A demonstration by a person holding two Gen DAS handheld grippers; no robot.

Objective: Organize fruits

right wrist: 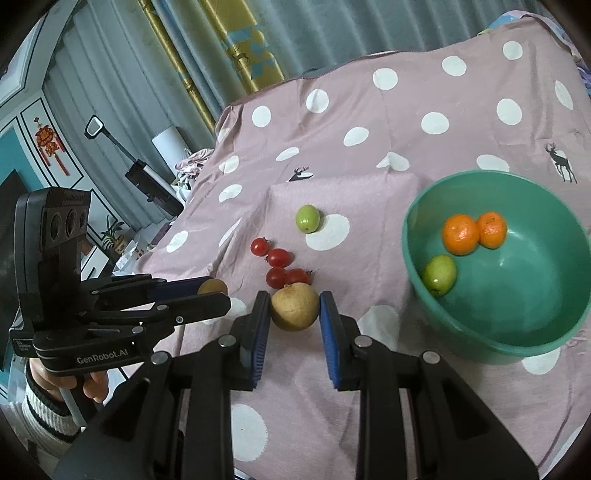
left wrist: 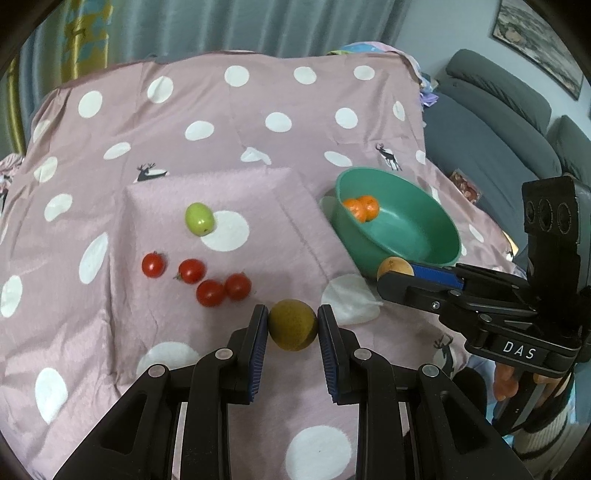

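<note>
My left gripper (left wrist: 292, 314) is shut on a brownish-yellow round fruit (left wrist: 291, 330), lifted above the pink dotted cloth (left wrist: 221, 122). My right gripper (right wrist: 294, 300) is shut on a similar tan fruit (right wrist: 294, 310). Each wrist view also shows the other gripper from the side, clamped on its fruit: the right gripper (left wrist: 397, 276) by the bowl, the left gripper (right wrist: 218, 294) at the left. The green bowl (right wrist: 413, 236) holds two oranges (right wrist: 460, 233) and a green fruit (right wrist: 439, 274). Several cherry tomatoes (left wrist: 210, 292) and another green fruit (left wrist: 199, 218) lie on the cloth.
A raised square hump under the cloth (left wrist: 236, 184) carries the loose green fruit. A grey sofa (left wrist: 498, 122) stands to the right of the table, curtains (left wrist: 221, 26) behind it. A person's hand (right wrist: 92, 384) and striped sleeve grip the left handle.
</note>
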